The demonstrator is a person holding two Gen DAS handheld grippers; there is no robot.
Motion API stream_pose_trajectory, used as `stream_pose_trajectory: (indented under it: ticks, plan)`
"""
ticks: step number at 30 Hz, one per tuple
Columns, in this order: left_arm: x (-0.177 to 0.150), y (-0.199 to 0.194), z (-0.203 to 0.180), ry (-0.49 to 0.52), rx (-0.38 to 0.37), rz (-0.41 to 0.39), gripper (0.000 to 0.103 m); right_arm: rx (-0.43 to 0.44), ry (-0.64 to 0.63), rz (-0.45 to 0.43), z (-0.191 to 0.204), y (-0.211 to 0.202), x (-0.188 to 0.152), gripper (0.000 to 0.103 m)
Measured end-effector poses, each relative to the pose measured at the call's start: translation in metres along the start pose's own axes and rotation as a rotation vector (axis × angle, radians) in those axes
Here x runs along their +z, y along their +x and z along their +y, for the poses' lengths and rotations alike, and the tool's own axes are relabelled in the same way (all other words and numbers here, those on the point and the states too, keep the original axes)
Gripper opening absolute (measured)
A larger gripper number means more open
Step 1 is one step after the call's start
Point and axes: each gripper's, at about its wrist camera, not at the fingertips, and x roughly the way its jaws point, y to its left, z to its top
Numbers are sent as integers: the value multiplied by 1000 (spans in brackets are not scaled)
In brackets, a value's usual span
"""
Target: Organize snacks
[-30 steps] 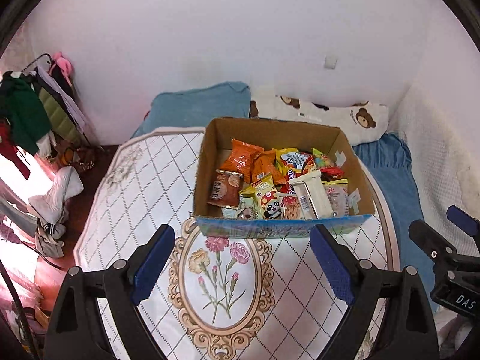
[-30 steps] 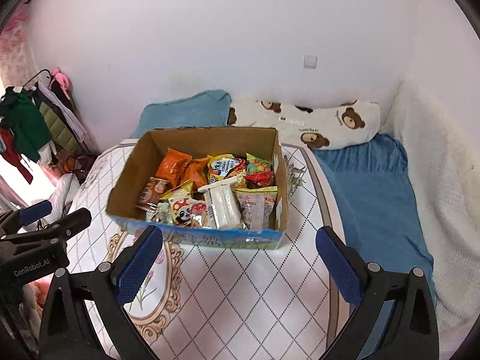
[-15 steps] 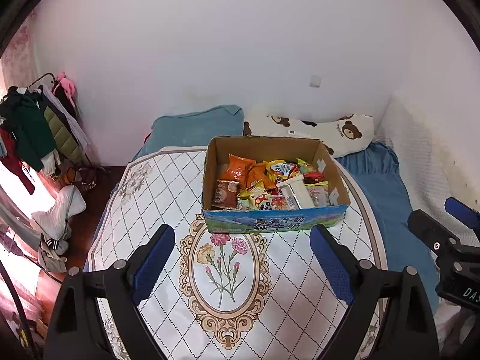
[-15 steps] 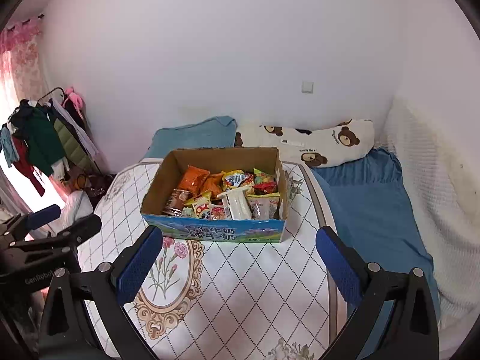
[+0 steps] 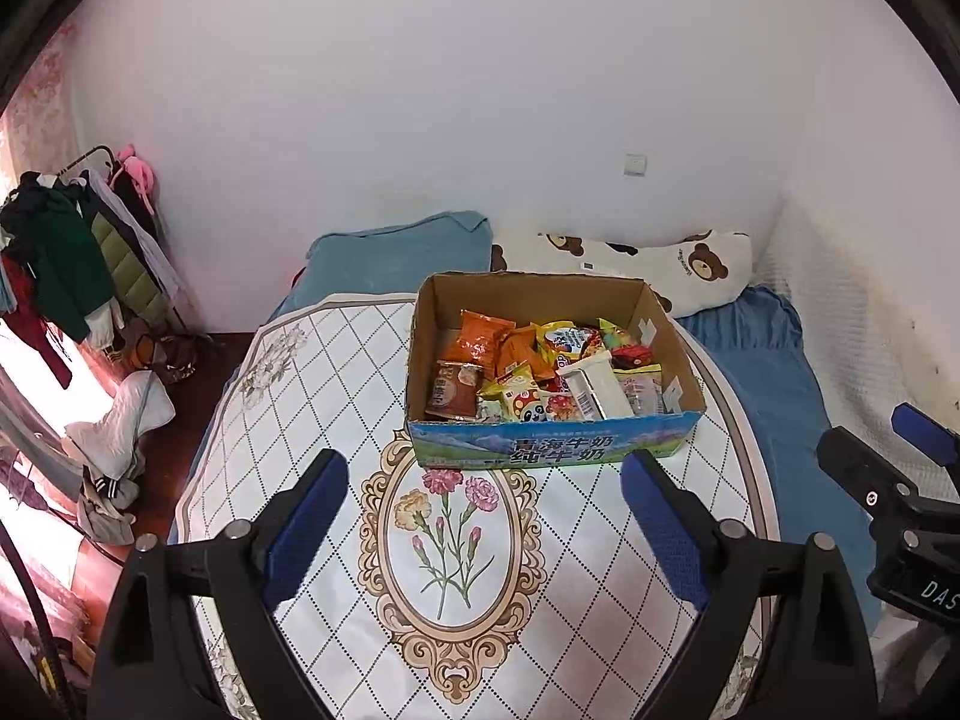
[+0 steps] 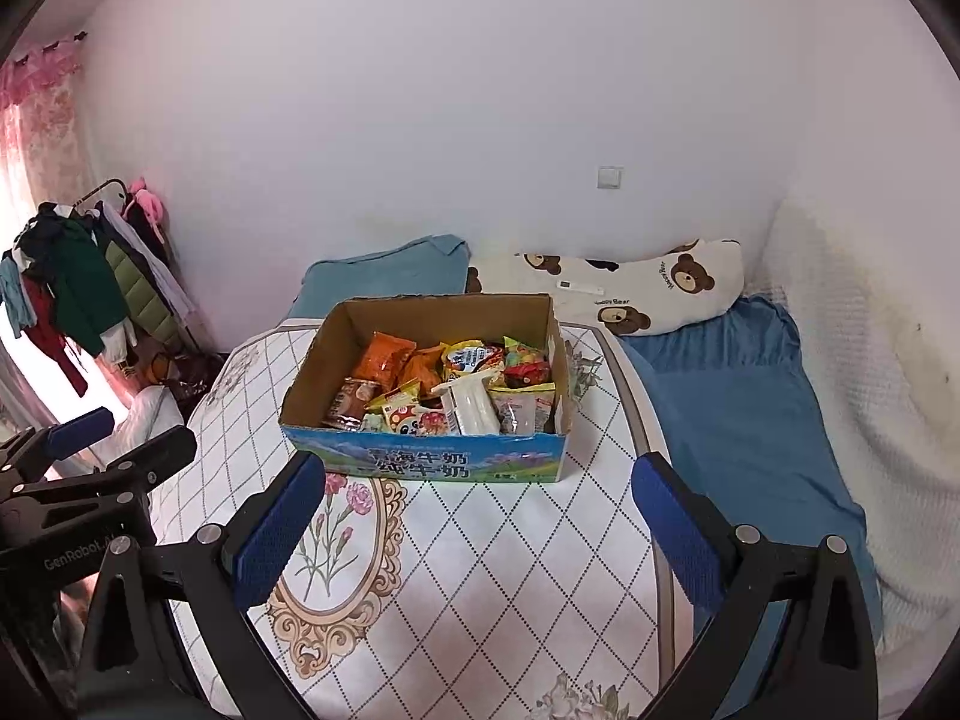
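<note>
Snacks (image 5: 528, 366): packets are piled in an open cardboard box (image 5: 552, 450) at the far middle of the table, where it stands flat; orange, brown, yellow and white wrappers are seen.
Wall (image 5: 420, 90): a plain white surface is seen across the far side, with a small switch plate (image 5: 635, 164) to the right.
Bed (image 6: 738, 420): a blue sheet is spread to the right of the table, with a white blanket along the right wall.
Table (image 5: 312, 396): a rounded top is covered in white diamond lattice, with a gold oval flower medallion (image 5: 450, 546) near the box.
Pillows: a blue pillow (image 5: 396, 252) and a bear-print pillow (image 5: 660, 270) are laid against the far wall.
Clothes rack (image 5: 72, 246): dark garments are hung at far left.
Left gripper (image 5: 483, 531): its jaws are opening, with nothing between them; it is held above the near table.
Right gripper (image 6: 477, 531): its jaws are spread wide, with nothing held.
</note>
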Motion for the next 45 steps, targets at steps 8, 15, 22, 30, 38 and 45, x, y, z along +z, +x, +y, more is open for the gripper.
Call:
stream_pose_trajectory:
  ticks: [8, 15, 22, 30, 38, 45]
  plan:
    - [12, 28, -1, -12, 30, -16, 103, -41, -1, -9, -5, 38, 12, 103]
    - [22, 58, -3, -18, 52, 9, 103, -62, 14, 1, -12, 74, 22, 103]
    - [27, 73, -7, -9, 53, 22, 103, -74, 27, 6, -20, 95, 28, 103]
    - [29, 74, -9, -3, 43, 24, 103, -75, 28, 11, -22, 101, 27, 103]
    - [29, 73, -9, -1, 33, 22, 103, -77, 27, 7, -23, 101, 27, 103]
    - [31, 71, -9, 9, 19, 22, 103, -76, 21, 0, -23, 98, 27, 103]
